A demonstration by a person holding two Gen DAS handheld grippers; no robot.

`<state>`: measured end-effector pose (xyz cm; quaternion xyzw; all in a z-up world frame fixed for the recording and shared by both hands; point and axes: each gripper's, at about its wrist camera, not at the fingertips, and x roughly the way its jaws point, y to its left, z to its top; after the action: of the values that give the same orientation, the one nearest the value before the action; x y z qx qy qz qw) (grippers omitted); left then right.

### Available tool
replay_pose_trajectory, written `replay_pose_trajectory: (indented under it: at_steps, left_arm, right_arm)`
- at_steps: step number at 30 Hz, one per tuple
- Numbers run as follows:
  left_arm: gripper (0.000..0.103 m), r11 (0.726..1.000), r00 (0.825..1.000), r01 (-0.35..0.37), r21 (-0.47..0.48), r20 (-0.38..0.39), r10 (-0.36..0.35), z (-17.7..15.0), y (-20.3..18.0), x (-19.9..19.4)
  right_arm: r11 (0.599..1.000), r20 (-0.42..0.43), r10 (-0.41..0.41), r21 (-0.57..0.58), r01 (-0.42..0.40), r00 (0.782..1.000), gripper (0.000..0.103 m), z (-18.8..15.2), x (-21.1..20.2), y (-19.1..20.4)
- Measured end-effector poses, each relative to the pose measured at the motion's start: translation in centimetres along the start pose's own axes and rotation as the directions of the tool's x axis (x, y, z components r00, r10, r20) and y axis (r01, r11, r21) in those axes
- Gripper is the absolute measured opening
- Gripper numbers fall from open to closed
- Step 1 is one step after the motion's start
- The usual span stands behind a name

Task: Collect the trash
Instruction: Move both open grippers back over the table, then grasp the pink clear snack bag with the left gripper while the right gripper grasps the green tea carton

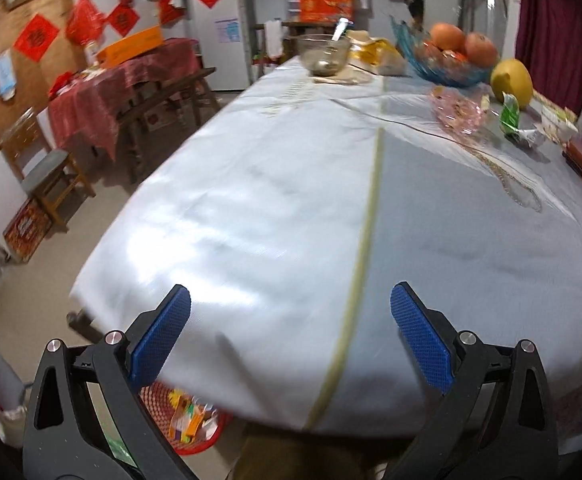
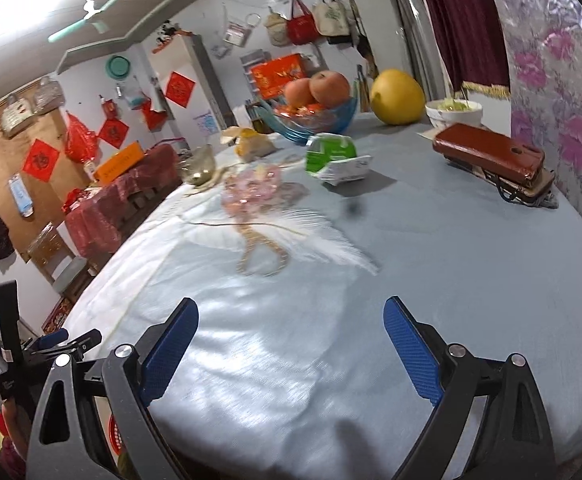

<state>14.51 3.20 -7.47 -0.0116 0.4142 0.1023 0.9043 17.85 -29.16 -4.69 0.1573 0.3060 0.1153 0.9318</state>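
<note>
Trash: a crushed green-and-white carton (image 2: 333,158), lying on the surface (image 2: 431,248), just in front of the blue fruit bowl (image 2: 311,120). Seen also from the left wrist as a crumpled green piece (image 1: 511,114), near the same bowl (image 1: 447,66). Pink wrapper (image 2: 253,186) close to the carton, on the bowl's near side; yellow pomelo (image 2: 397,96) beside the bowl. Left claw (image 1: 291,334) spread apart, holding nothing, well apart from the bowl. Right claw (image 2: 291,348) also spread apart, holding nothing. Red basket (image 1: 183,420) with colourful scraps on the floor, far below the bowl, under the near edge.
</note>
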Motion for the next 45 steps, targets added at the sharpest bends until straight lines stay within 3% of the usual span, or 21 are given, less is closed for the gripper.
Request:
replay_pose_trajectory:
  at_steps: [9,13,17,22,29,32,37,40,45]
  left_arm:
    - [0.096,0.994,0.998,0.053,0.097,-0.024,-0.051,4.9,-5.6,4.1]
    - [0.096,0.984,0.991,0.126,0.125,-0.054,-0.12,7.5,-8.1,5.7]
    - [0.096,0.968,0.978,0.201,0.153,-0.083,-0.19,10.0,-10.7,7.4]
    - [0.096,0.952,0.975,0.223,0.21,-0.067,-0.214,14.1,-14.4,9.8]
    - [0.096,0.949,0.968,0.252,0.189,-0.056,-0.246,18.5,-18.3,13.4]
    - [0.096,0.952,0.965,0.26,0.162,-0.06,-0.254,19.1,-18.6,14.9]
    - [0.096,0.961,0.962,0.27,0.061,-0.064,-0.266,19.6,-15.9,16.9]
    - [0.096,0.971,0.972,0.232,0.06,-0.032,-0.231,19.9,-15.2,16.9]
    - [0.096,0.972,0.968,0.236,0.022,-0.095,-0.233,19.9,-14.7,18.0]
  right_arm:
    - [0.999,-0.006,-0.045,0.025,0.045,0.999,0.093,3.3,4.2,-3.1]
    - [0.997,0.001,-0.009,0.072,0.008,1.0,0.094,4.4,5.0,-4.4]
    - [0.993,0.012,-0.03,0.115,0.028,0.999,0.097,4.6,5.5,-5.3]
    - [0.992,0.02,-0.032,0.121,0.03,0.999,0.097,4.4,5.7,-5.2]
    - [0.99,-0.046,-0.001,0.141,0.007,0.999,0.098,4.7,7.0,-5.5]
    - [0.989,-0.05,-0.002,0.151,0.009,0.999,0.098,4.7,7.1,-5.6]
    - [0.991,-0.047,-0.01,0.135,0.016,0.999,0.098,4.8,7.3,-5.2]
    - [0.993,-0.05,-0.031,0.111,0.036,0.998,0.098,4.8,7.3,-4.7]
    - [0.997,-0.064,-0.054,0.049,0.057,0.996,0.098,5.2,7.5,-3.7]
